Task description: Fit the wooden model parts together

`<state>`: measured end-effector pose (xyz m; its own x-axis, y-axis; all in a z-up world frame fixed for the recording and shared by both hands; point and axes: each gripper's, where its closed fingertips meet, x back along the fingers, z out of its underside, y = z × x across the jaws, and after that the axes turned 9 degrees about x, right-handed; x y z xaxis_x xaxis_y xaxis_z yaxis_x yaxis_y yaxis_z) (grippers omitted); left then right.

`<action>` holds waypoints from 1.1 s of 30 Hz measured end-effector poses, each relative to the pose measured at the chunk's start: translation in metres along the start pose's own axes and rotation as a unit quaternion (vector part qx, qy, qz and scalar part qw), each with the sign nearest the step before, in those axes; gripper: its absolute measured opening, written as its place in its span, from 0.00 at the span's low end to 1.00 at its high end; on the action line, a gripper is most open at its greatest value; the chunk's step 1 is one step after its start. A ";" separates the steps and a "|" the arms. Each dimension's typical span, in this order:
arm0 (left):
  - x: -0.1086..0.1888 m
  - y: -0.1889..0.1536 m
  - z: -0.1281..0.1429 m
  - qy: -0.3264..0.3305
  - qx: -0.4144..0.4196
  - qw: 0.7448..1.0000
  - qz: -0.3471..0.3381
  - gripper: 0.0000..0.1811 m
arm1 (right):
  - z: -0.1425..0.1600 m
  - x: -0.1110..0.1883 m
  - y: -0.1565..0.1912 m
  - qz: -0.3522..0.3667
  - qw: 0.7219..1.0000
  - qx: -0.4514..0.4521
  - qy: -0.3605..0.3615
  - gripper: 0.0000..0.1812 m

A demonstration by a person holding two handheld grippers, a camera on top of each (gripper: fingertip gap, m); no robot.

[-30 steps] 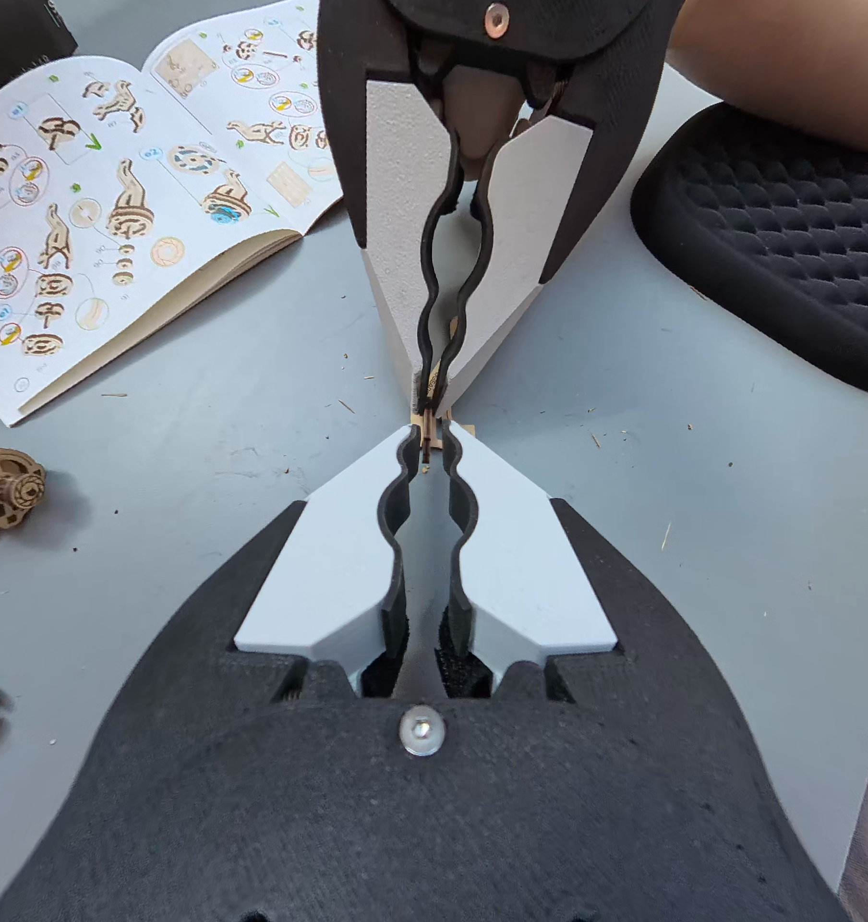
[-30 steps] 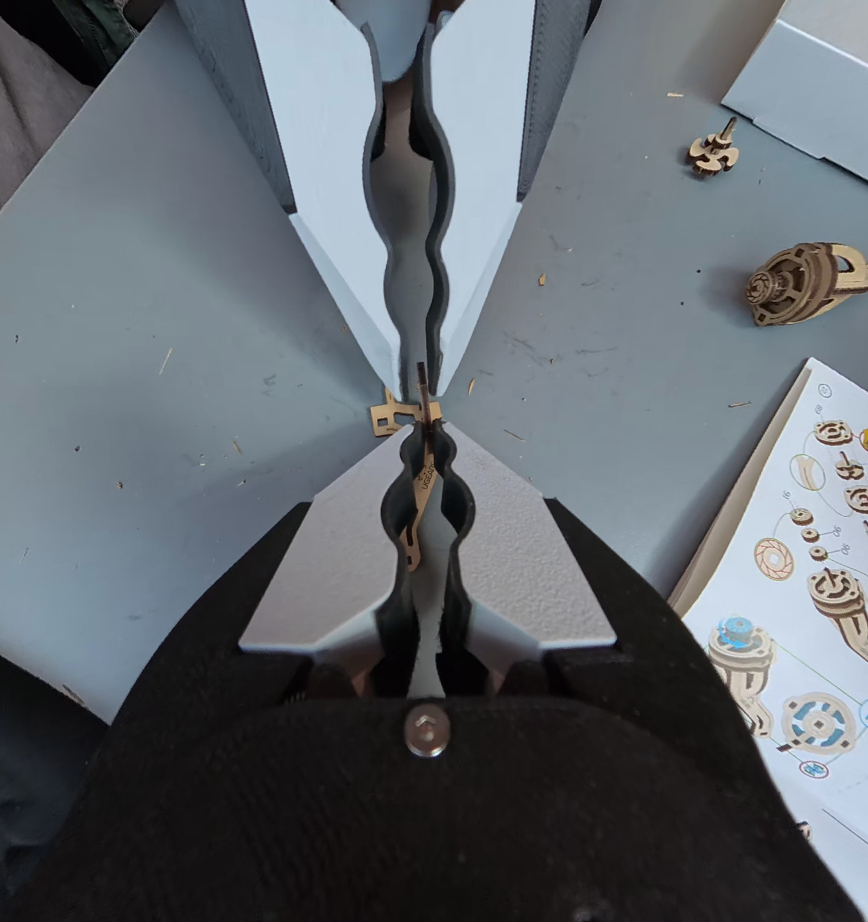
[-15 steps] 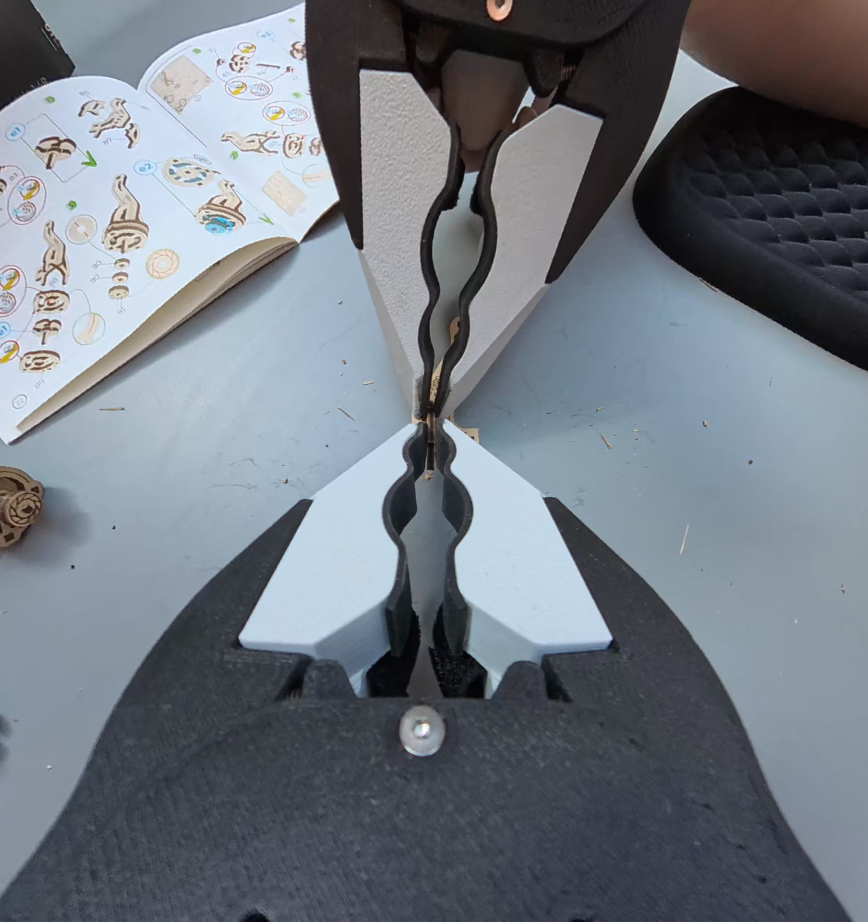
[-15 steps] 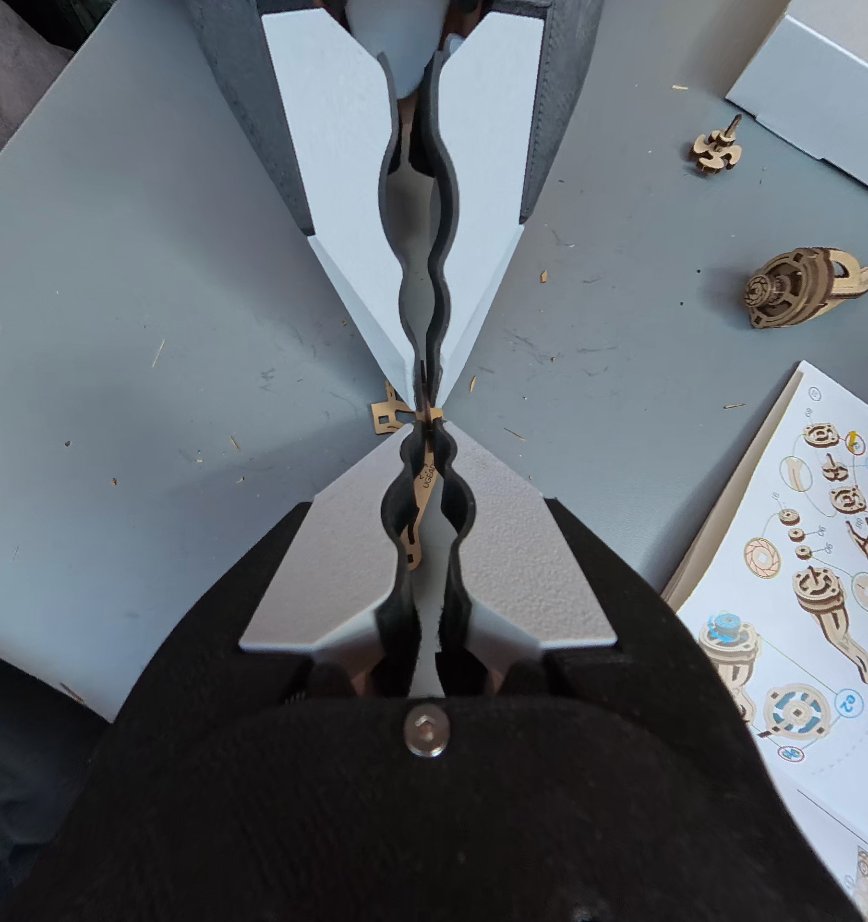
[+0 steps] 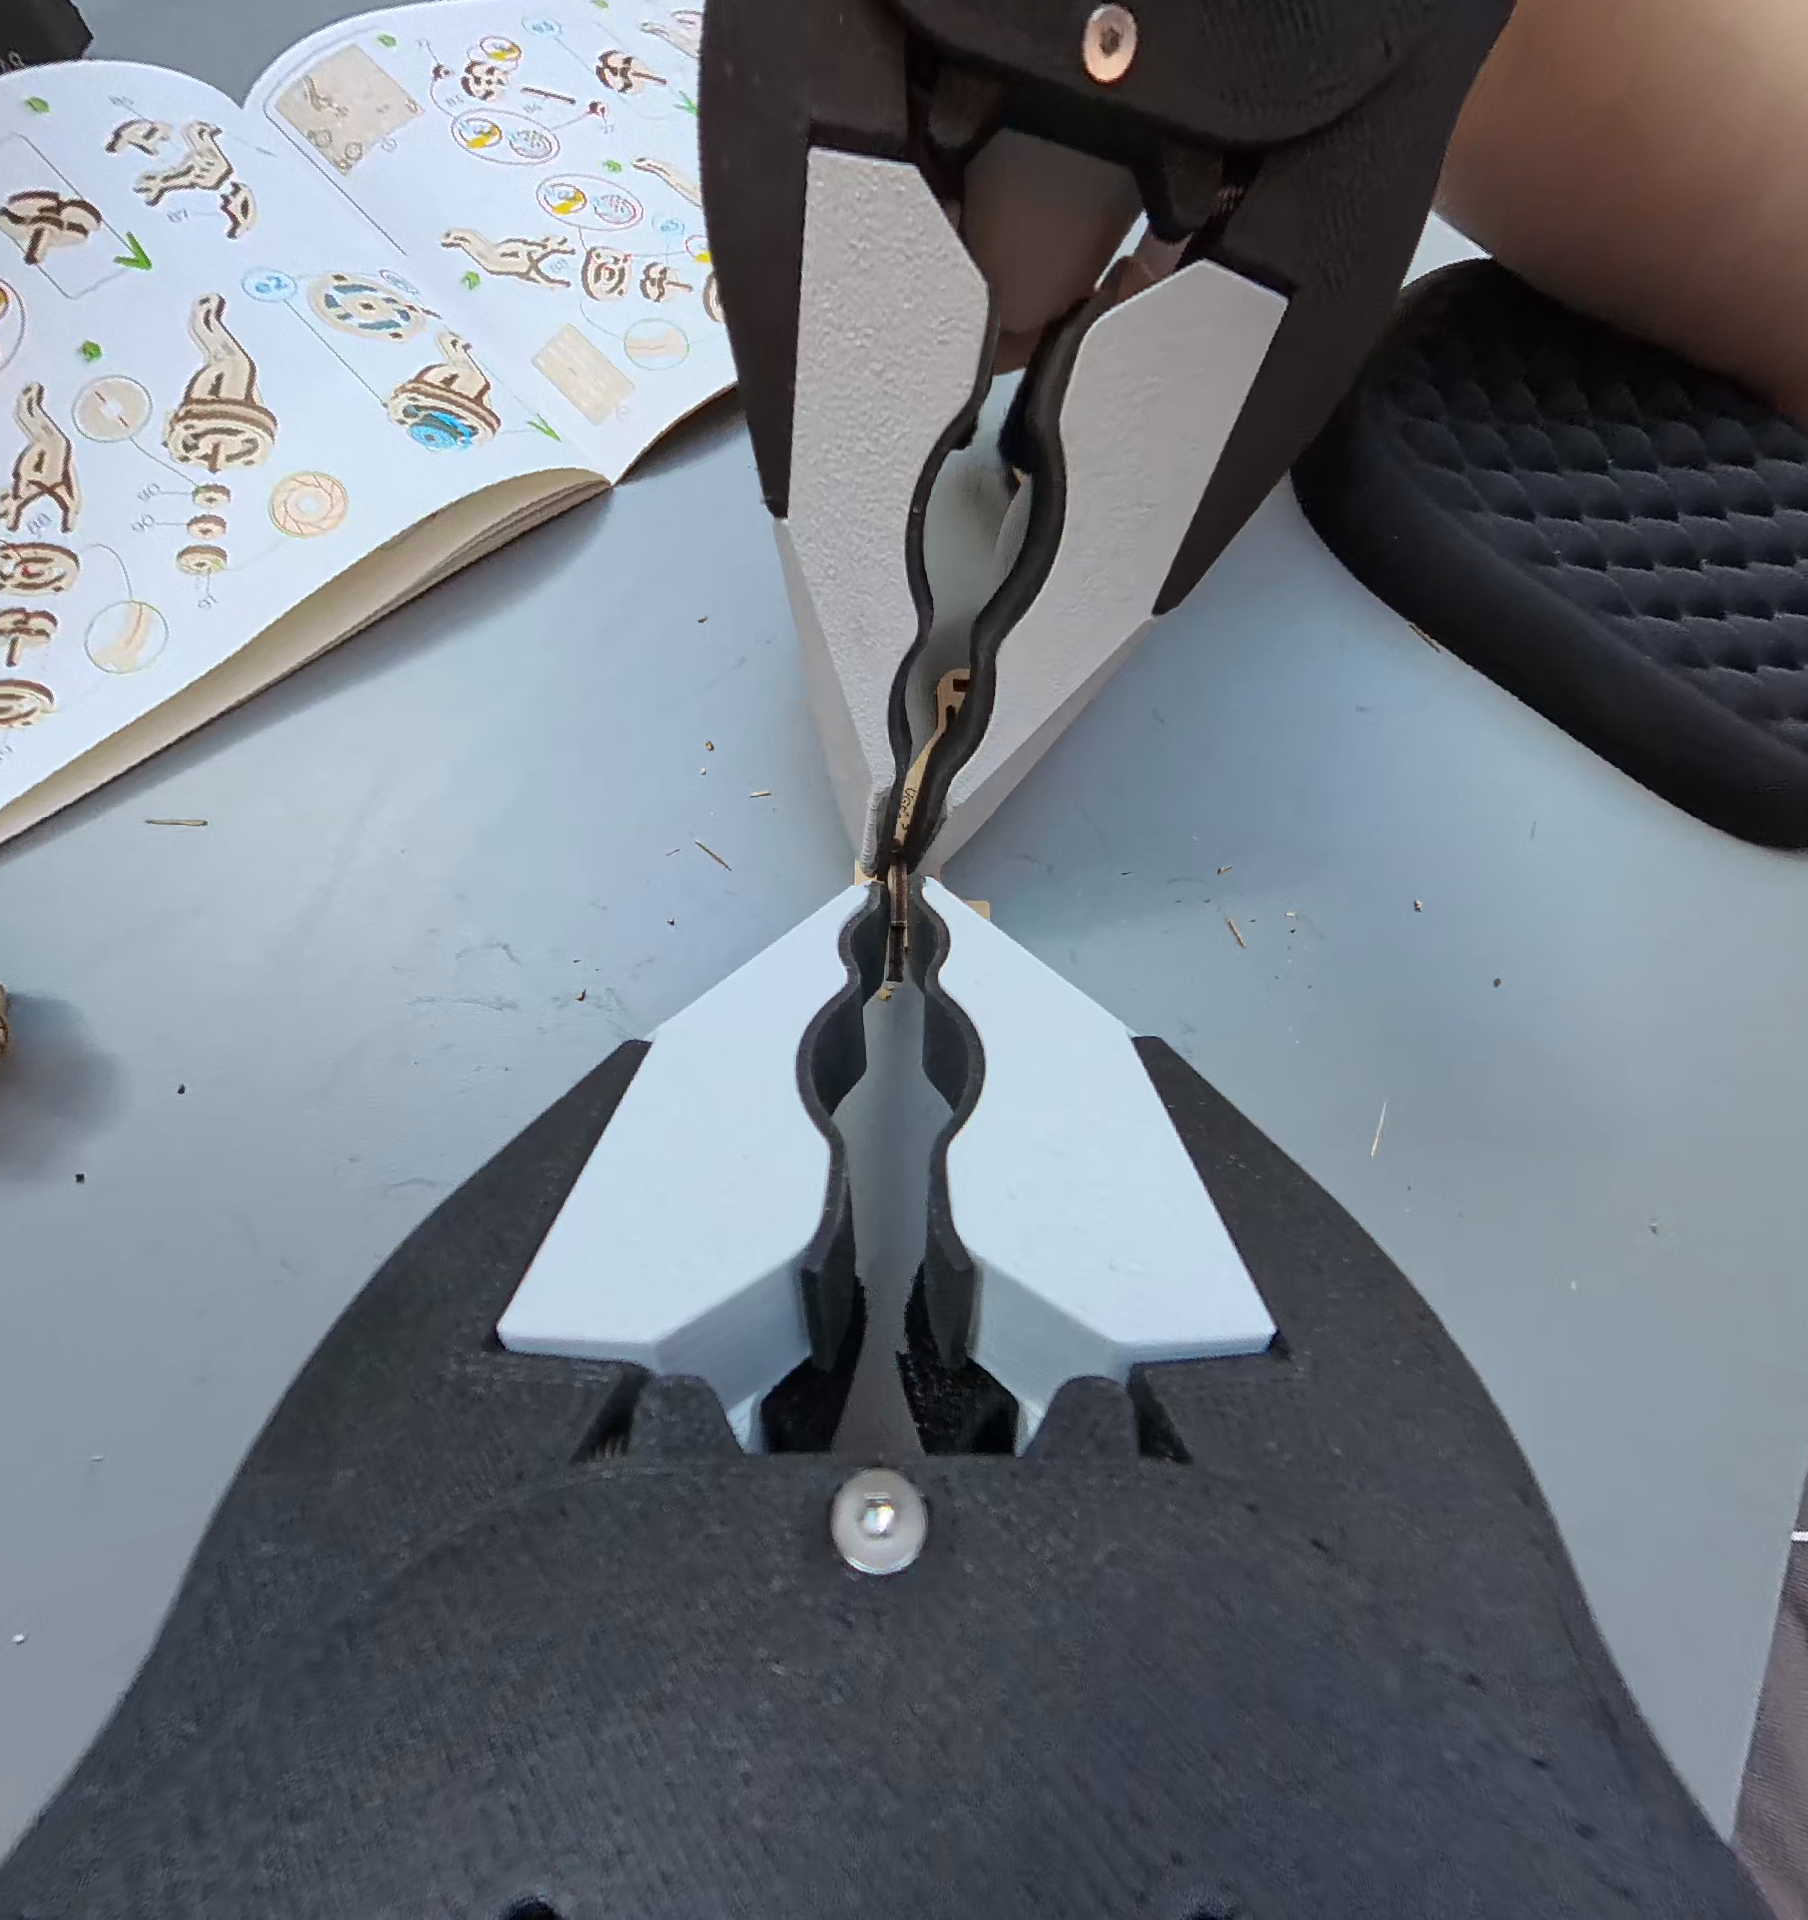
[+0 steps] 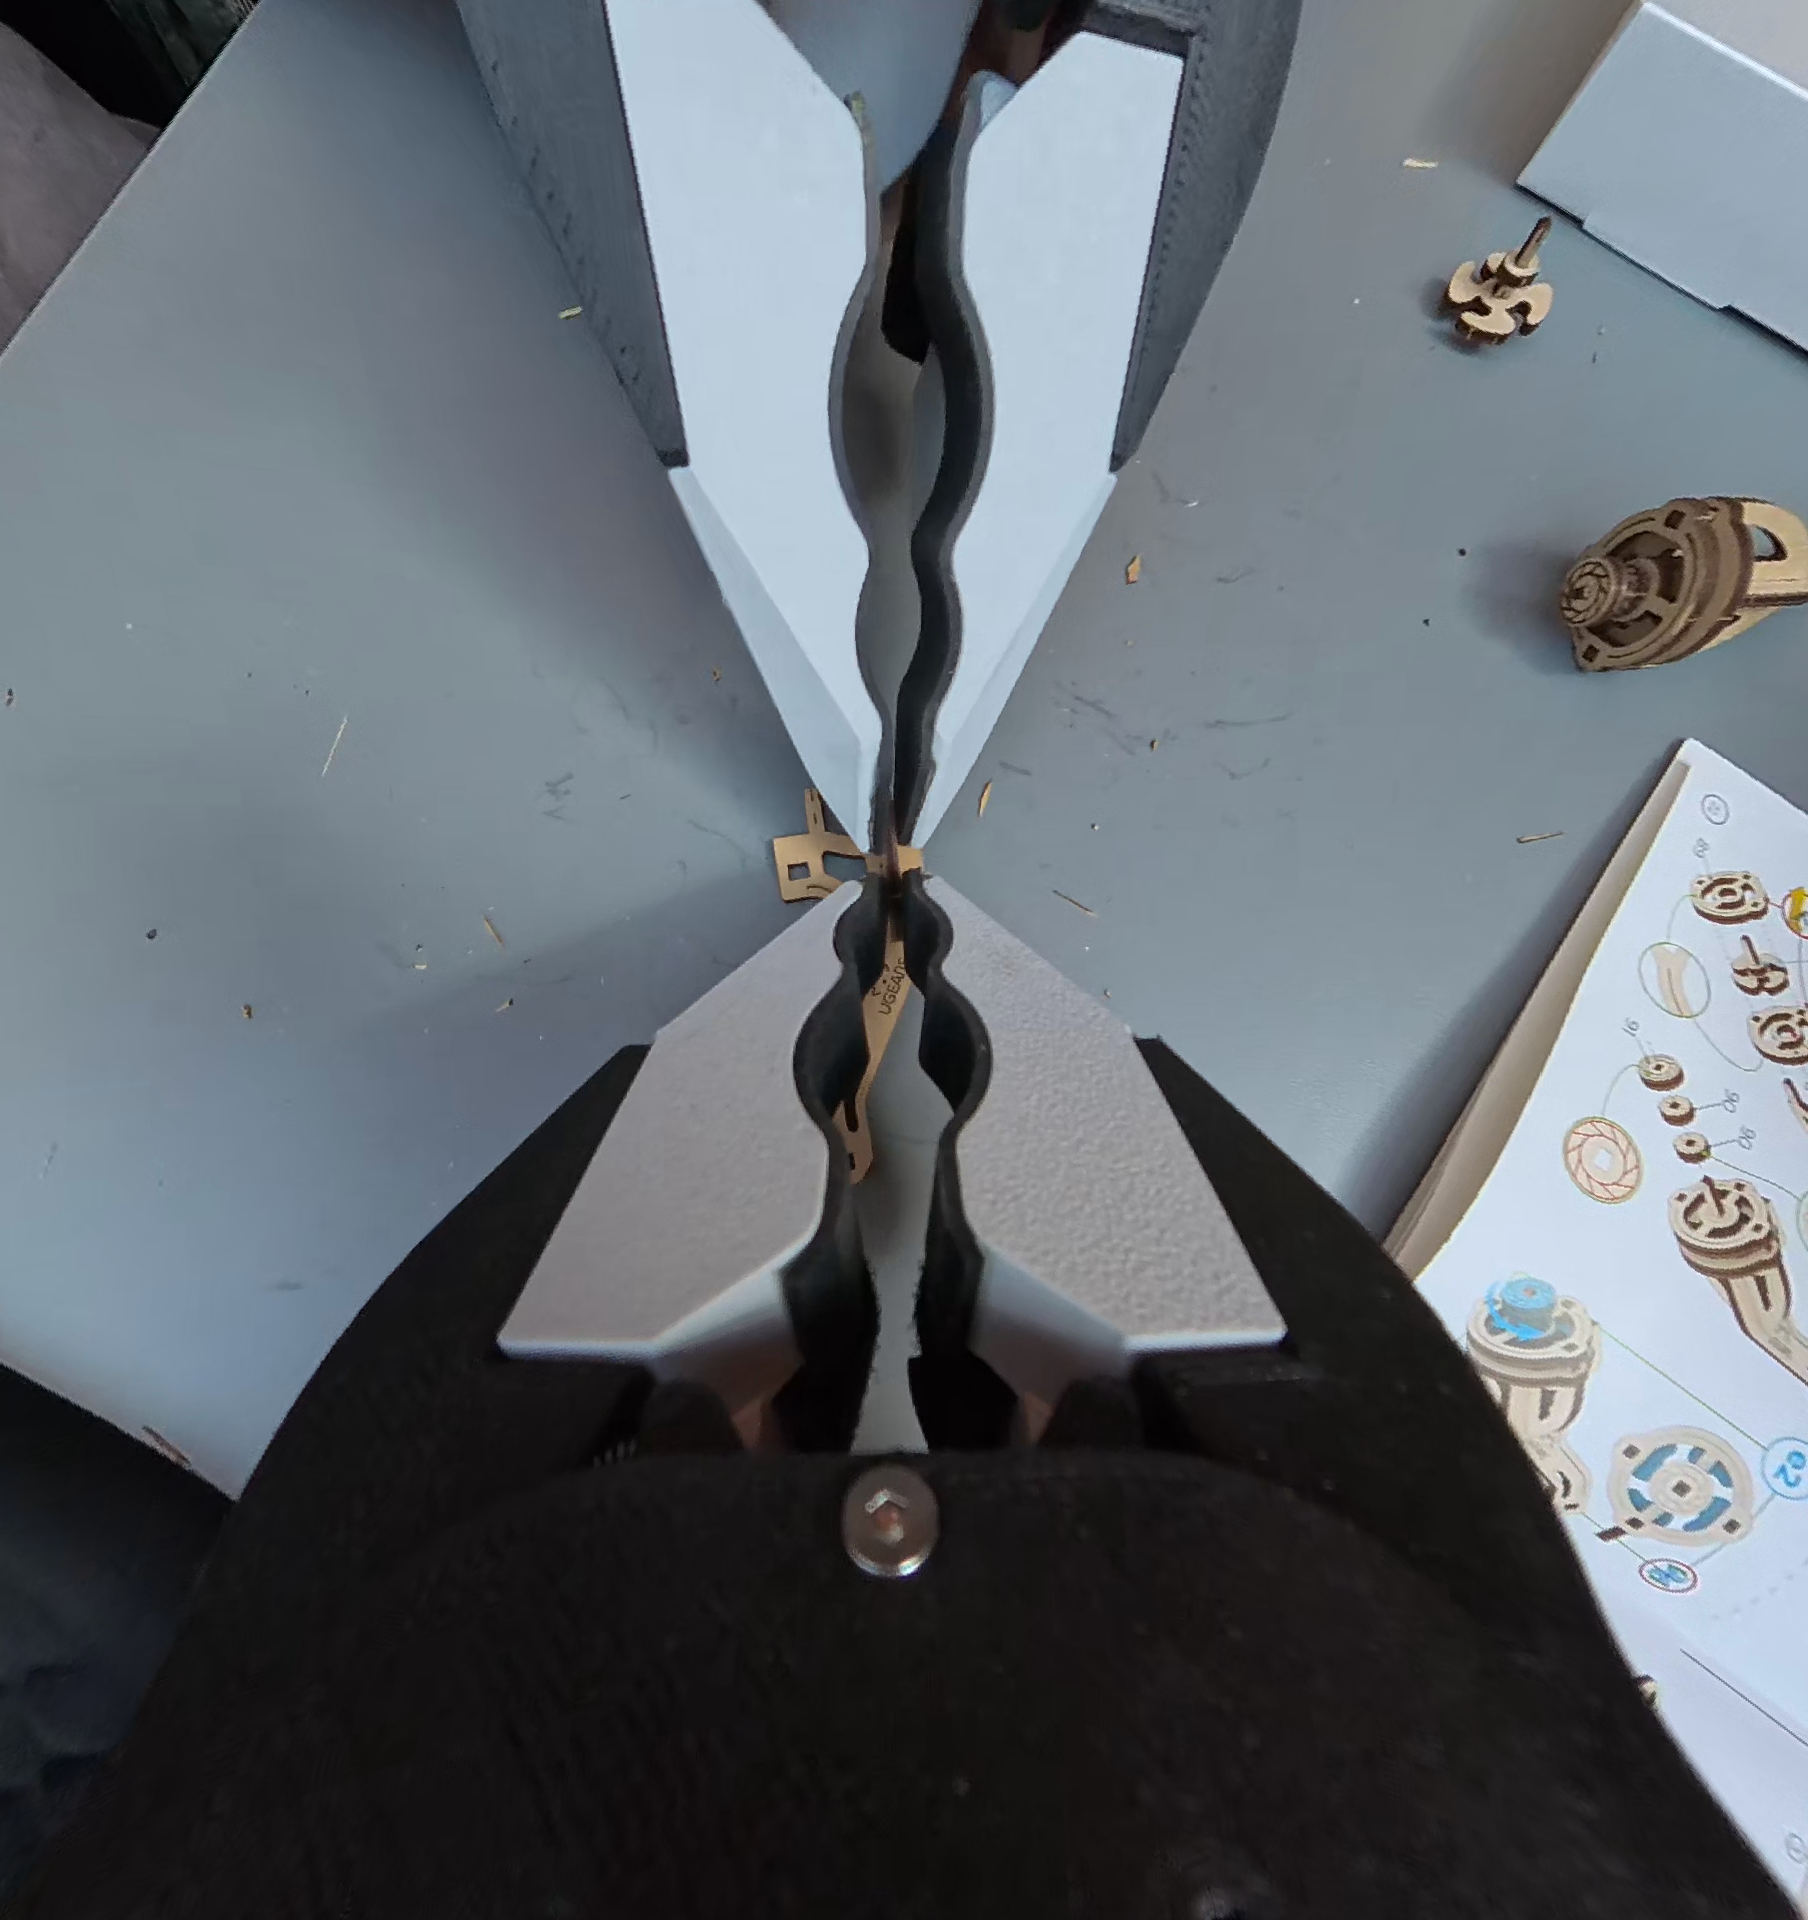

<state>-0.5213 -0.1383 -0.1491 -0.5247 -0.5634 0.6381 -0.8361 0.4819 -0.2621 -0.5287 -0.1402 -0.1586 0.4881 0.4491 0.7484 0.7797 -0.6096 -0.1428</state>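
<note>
My left tool and right tool meet tip to tip over the grey bench, each clenched on a thin wooden part: the dark strip in the left, the tan strip in the right. Since a second ago the left tool has narrowed onto its strip. Two built wooden assemblies and one open booklet lie beside.

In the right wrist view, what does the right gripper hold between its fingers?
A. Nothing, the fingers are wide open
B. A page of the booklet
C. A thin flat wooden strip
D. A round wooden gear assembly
C: the right gripper has its fingers shut on a thin wooden strip, whose length runs back between them; the round wooden assembly lies apart on the table.
</note>
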 end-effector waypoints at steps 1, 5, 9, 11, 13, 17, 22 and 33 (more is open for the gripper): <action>0.002 -0.001 -0.002 -0.007 0.014 1.000 0.014 0.01 | 0.000 0.000 0.000 0.001 1.000 0.001 0.002 0.02; 0.023 -0.003 -0.024 -0.062 0.050 0.995 0.058 0.04 | 0.000 0.000 0.000 -0.001 1.000 -0.004 0.000 0.02; 0.017 -0.002 -0.013 -0.011 0.009 1.000 0.021 0.06 | 0.000 0.000 0.000 -0.002 1.000 -0.005 -0.002 0.02; 0.010 -0.001 -0.009 0.006 -0.012 1.000 0.005 0.05 | 0.000 0.000 0.000 -0.001 1.000 -0.004 -0.001 0.02; 0.004 -0.001 -0.004 0.027 -0.025 0.999 -0.001 0.02 | 0.000 0.000 0.000 0.000 1.000 -0.003 0.000 0.02; 0.002 0.001 -0.002 0.044 -0.042 0.998 -0.015 0.00 | 0.000 0.000 0.000 -0.001 1.000 -0.005 -0.002 0.02; 0.001 0.000 -0.001 0.055 -0.043 0.997 -0.012 0.01 | 0.000 0.000 -0.001 -0.003 1.000 -0.007 -0.002 0.02; 0.000 0.002 0.005 0.069 -0.064 0.995 -0.028 0.01 | 0.000 0.000 -0.001 0.001 1.000 -0.007 0.019 0.02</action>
<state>-0.5238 -0.1404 -0.1536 -0.4426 -0.4985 0.7454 -0.8320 0.5383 -0.1340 -0.5292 -0.1395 -0.1589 0.4738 0.4226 0.7726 0.7735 -0.6192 -0.1356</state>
